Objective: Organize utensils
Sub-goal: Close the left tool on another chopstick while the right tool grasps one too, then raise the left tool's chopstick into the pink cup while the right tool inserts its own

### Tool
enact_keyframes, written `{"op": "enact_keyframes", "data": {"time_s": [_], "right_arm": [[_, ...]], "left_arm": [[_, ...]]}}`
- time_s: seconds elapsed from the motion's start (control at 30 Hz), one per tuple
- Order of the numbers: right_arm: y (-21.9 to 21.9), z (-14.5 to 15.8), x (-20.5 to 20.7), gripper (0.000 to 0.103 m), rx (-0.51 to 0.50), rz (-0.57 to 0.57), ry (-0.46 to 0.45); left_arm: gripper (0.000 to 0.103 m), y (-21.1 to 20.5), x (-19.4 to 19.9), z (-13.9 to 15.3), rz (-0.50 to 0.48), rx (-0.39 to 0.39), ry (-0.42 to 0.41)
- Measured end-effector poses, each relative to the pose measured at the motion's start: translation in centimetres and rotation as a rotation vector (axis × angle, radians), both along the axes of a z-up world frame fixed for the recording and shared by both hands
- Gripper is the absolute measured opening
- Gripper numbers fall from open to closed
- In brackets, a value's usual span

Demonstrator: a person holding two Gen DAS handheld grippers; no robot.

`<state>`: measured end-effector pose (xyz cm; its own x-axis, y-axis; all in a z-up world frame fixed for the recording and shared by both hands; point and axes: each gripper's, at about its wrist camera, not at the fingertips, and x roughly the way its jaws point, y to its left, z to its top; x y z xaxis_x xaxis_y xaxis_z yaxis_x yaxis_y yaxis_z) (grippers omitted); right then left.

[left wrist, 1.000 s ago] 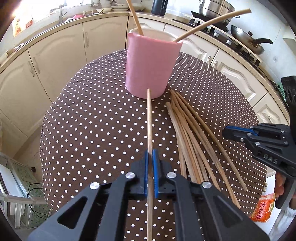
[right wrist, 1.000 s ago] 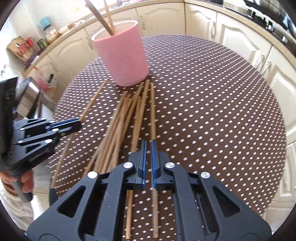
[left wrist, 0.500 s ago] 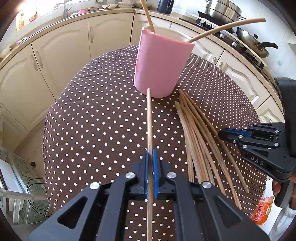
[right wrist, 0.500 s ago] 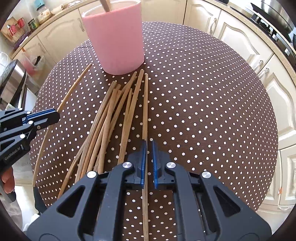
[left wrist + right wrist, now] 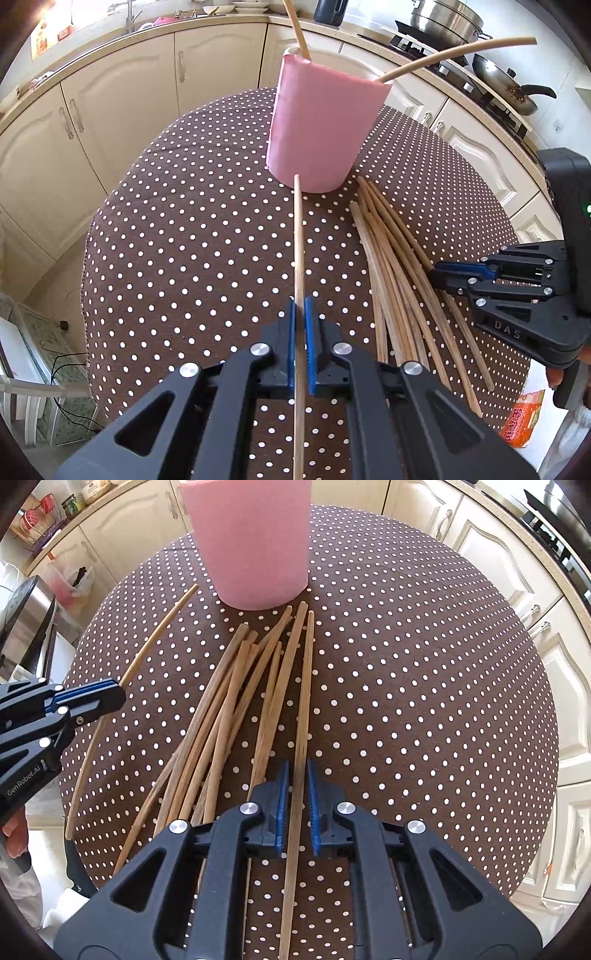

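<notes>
Cream kitchen cabinets ring a round table (image 5: 177,236) under a brown polka-dot cloth, with a pink cup (image 5: 317,125) standing upright toward its far side. Two chopsticks (image 5: 458,51) already lean out of the cup, so the sorting has begun, but most of it looks to be ahead: a loose pile of chopsticks (image 5: 236,709) lies fanned on the cloth just in front of the cup. The left gripper (image 5: 301,343) is clamped tight on a single chopstick (image 5: 298,236), whose far tip points at the base of the cup. The right gripper (image 5: 295,805) straddles the rightmost chopstick (image 5: 304,686) of the pile; its jaws are drawn in close on it, pinching it, though the stick lies along the cloth and seems not yet lifted. Judging by this, only two are stowed, two are in hand and the rest wait
</notes>
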<state>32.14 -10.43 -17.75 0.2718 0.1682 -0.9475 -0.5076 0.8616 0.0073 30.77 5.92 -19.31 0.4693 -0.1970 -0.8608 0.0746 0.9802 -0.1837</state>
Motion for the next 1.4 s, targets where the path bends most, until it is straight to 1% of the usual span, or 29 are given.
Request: {"op": "enact_keyframes", "data": {"time_s": [0.07,0.2,0.3,0.37,0.4,0.57,0.73,0.87,1.07,1.2,1.4], "right_arm": [[-0.6,-0.1,0.0,0.007,0.033,-0.013,-0.003],[-2.2,0.2,-0.5,0.006,0.095,-0.035,-0.039],[-3.7,1.3,-1.0,0.006,0.162,-0.051,-0.078],[-4.6,2.6,-1.4,0.006,0.216,-0.065,-0.127],[-4.9,3.3,-1.5,0.006,0.248,-0.069,-0.151],[-6.3,6.8,-2.2,0.006,0.392,-0.089,-0.322],[-7.1,9.3,-2.1,0.006,0.529,-0.112,-0.494],[-7.5,11.0,-0.6,0.006,0.650,-0.136,-0.583],[-7.8,13.3,2.9,0.006,0.816,-0.164,-0.700],[-6.8,14.8,4.8,0.006,0.882,-0.150,-0.760],[-5.1,15.6,6.5,0.006,0.928,-0.126,-0.813]], "left_arm": [[0.005,0.3,-0.1,0.1,0.006,-0.012,-0.011],[0.005,1.2,-0.5,0.6,0.019,-0.046,-0.042],[0.005,1.9,-0.8,1.4,0.042,-0.066,-0.072],[0.005,2.4,-1.0,2.3,0.062,-0.089,-0.111],[0.005,2.6,-1.2,2.7,0.071,-0.097,-0.133],[0.005,3.1,-2.0,6.2,0.102,-0.138,-0.316],[0.005,3.4,-1.4,9.2,0.141,-0.170,-0.485],[0.005,3.4,-0.2,11.5,0.169,-0.191,-0.618],[0.005,2.5,2.4,14.8,0.178,-0.212,-0.797],[0.005,1.9,4.5,16.0,0.171,-0.243,-0.859],[0.005,0.8,7.5,16.0,0.162,-0.252,-0.908]]}}
